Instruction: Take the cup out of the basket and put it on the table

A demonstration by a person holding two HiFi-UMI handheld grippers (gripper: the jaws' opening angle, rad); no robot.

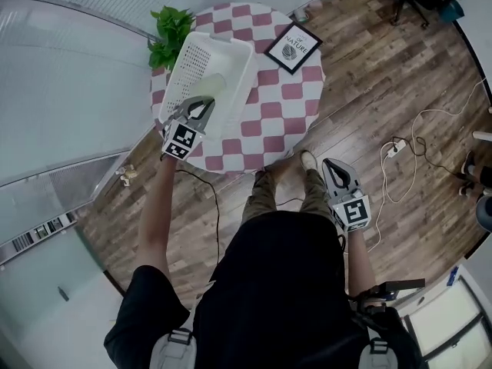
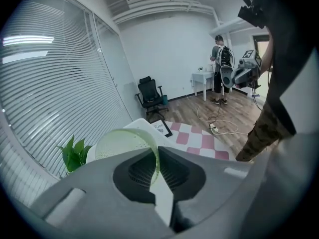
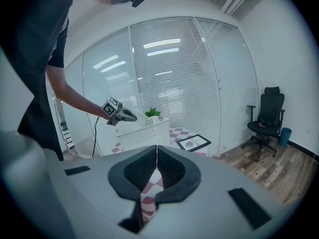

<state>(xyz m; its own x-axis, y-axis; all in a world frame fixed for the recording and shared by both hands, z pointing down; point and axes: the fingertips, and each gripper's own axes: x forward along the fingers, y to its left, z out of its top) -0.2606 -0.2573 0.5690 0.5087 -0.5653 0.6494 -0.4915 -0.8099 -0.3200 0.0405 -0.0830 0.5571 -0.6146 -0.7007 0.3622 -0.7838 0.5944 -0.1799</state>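
A pale green translucent cup (image 1: pixel 206 91) hangs tilted over the white perforated basket (image 1: pixel 244 77) on the round checkered table (image 1: pixel 286 108). My left gripper (image 1: pixel 201 106) is shut on the cup's rim. In the left gripper view the cup's thin wall (image 2: pixel 124 143) runs between the pads of that gripper (image 2: pixel 157 163), with the basket's edge (image 2: pixel 142 125) just beyond. My right gripper (image 1: pixel 334 164) hangs low beside the person's leg, away from the table. Its jaws (image 3: pixel 157 153) are shut with nothing between them.
A green plant (image 1: pixel 171 33) stands at the table's far left, and a framed picture (image 1: pixel 293 47) lies at its far right. A power strip with cables (image 1: pixel 396 148) lies on the wood floor. A glass wall with blinds runs along the left. Another person (image 2: pixel 219 68) stands far off.
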